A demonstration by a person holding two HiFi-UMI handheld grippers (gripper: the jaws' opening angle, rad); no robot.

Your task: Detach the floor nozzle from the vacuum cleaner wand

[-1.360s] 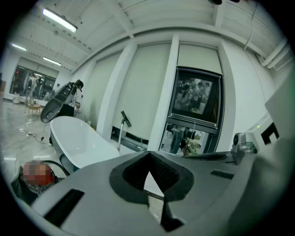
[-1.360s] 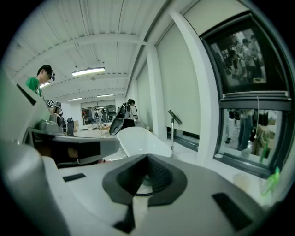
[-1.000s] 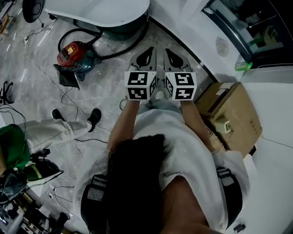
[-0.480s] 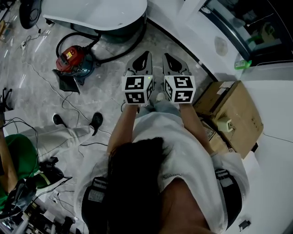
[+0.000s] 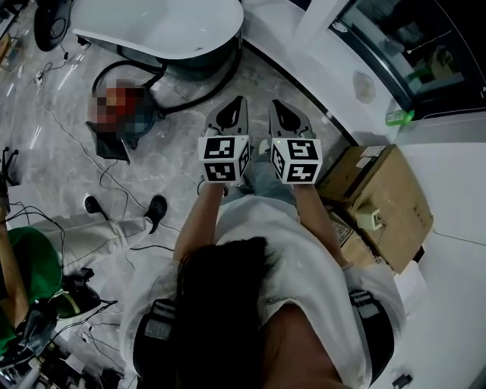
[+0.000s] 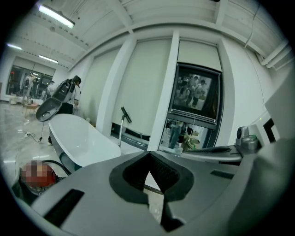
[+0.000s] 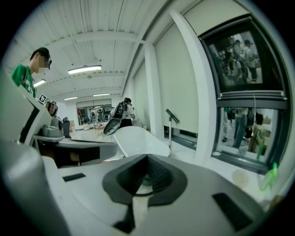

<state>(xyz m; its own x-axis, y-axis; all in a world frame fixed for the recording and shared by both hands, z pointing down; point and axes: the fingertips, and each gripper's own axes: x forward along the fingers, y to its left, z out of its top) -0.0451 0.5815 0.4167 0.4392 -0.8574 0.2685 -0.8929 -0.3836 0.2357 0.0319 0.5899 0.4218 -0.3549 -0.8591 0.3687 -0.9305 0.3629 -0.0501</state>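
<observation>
The red canister vacuum cleaner stands on the marble floor at the upper left of the head view, under a mosaic patch. Its black hose curls round the foot of the bathtub. A dark flat part that looks like the floor nozzle lies right beside the canister. I cannot make out the wand. My left gripper and right gripper are held side by side in front of my chest, well away from the vacuum. Both are shut with nothing between the jaws. The canister also shows low at the left of the left gripper view.
A white bathtub stands beyond the vacuum. A cardboard box sits on the floor to my right, by a white wall. Another person's legs and black shoes stretch in from the left. Thin cables trail over the floor.
Both grippers stay shut and side by side. Only the head view has drifted a little, so everything sits slightly lower in the picture.
</observation>
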